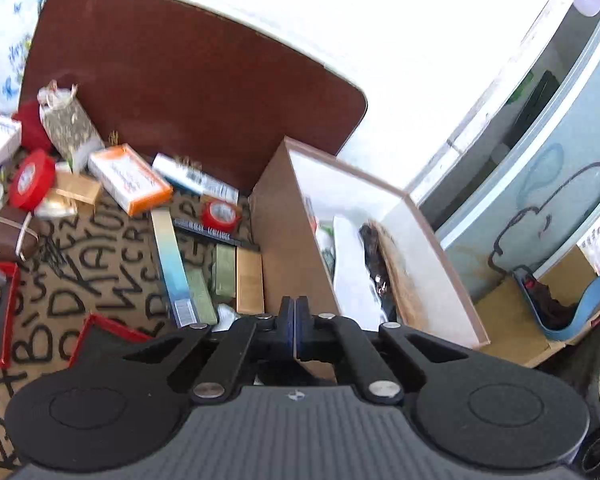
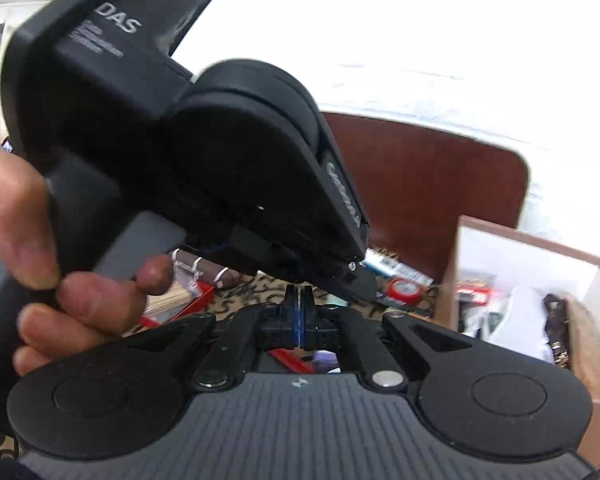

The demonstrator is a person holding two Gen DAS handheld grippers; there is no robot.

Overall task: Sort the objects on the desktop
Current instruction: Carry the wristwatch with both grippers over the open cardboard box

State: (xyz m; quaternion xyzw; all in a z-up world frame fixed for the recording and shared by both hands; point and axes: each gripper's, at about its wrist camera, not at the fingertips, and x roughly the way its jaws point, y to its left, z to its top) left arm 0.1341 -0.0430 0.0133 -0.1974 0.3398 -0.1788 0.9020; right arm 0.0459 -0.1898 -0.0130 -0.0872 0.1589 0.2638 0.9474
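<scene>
Clutter, including the orange box (image 1: 130, 179) and two red tape rolls (image 1: 32, 178), lies at ten o'clock; the cardboard bin (image 1: 440, 264) stands at two. Both the left gripper (image 1: 295, 330) and right gripper (image 2: 299, 316) are pressed together, pinching nothing. Spread one before descending (pick an isolated item). Legible: "DAS" on the left unit's housing (image 2: 116, 20).

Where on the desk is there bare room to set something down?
Bare: the brown desk top behind the orange box, up to the cardboard box. Some lettered mat shows nearer. Crowded: the left clutter around the red tape roll.
</scene>
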